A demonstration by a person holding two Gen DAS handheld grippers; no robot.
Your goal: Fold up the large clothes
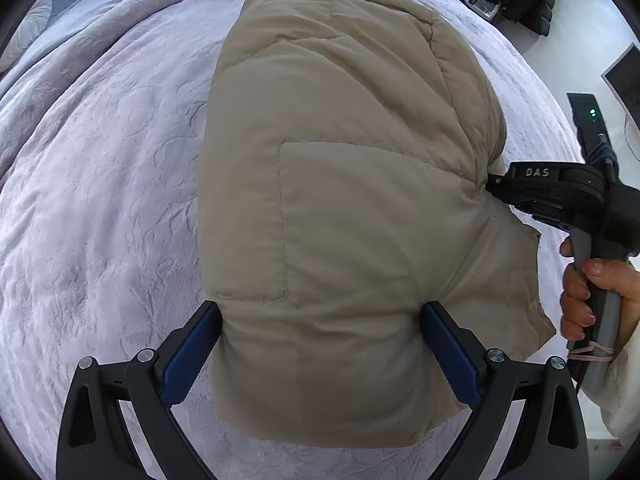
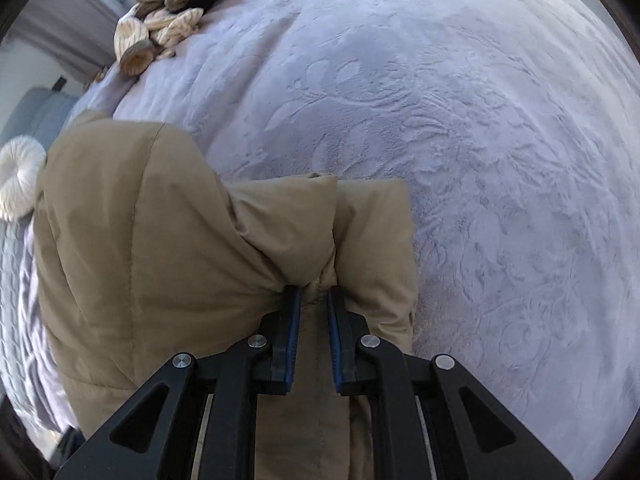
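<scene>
Pinching fabric: right gripper [image 2: 313, 300] has its blue pads clamped on a gathered fold at the side edge of the tan padded jacket [image 1: 340, 200].
Left gripper [image 1: 320, 340]: jaws spread wide to either side of the near hem, with no squeeze visible.
Pose: both tools angled steeply down; a hand [image 1: 588, 296] wraps the right handle.
Jacket: already doubled into a narrow bundle lying ahead of the left jaws on the lilac bedspread [image 1: 100, 200].
Left to do, apparently: last folds and smoothing.

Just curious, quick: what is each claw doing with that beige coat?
Left gripper: open, astride the jacket.
Right gripper: closed, pinching the jacket's fabric.
</scene>
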